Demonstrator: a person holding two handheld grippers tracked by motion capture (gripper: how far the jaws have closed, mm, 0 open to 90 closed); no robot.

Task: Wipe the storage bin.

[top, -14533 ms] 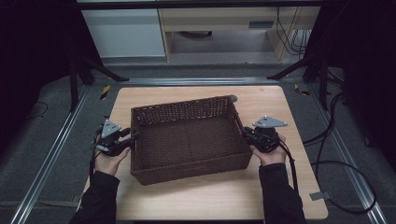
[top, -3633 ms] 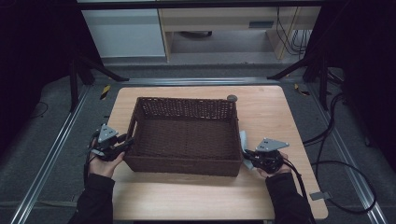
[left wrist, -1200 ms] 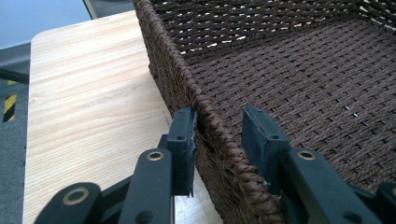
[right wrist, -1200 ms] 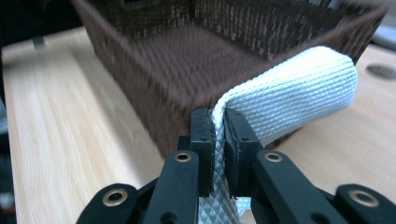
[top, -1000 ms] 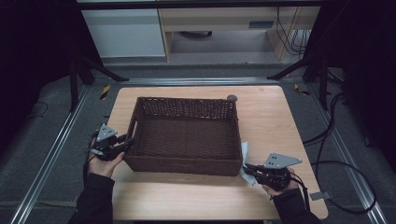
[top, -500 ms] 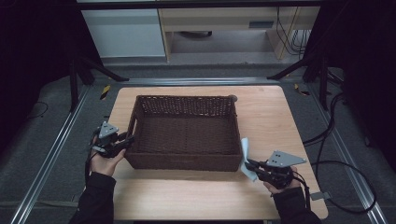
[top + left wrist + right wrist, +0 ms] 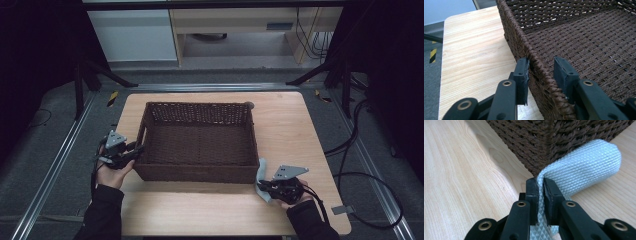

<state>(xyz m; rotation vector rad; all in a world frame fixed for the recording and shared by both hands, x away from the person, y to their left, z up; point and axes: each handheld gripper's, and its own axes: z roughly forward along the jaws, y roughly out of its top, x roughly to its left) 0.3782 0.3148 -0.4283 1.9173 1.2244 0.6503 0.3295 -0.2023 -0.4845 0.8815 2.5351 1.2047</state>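
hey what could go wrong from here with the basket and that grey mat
The right gripper pinches only the edge of the grey mat, which curls against the basket corner; it may slip free or snag there. The left gripper straddles the basket wall with a gap at one pad, so the basket may shift if tugged.

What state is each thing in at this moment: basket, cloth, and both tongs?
Wicker basket: upright on the table, nothing inside.
Pale blue cloth: bent over, pinched at one edge, its far end against the basket's near right corner.
Left tongs: jaws astride the basket's left rim, one outside, one inside with a gap showing.
Right tongs: shut on the cloth, low over the table.
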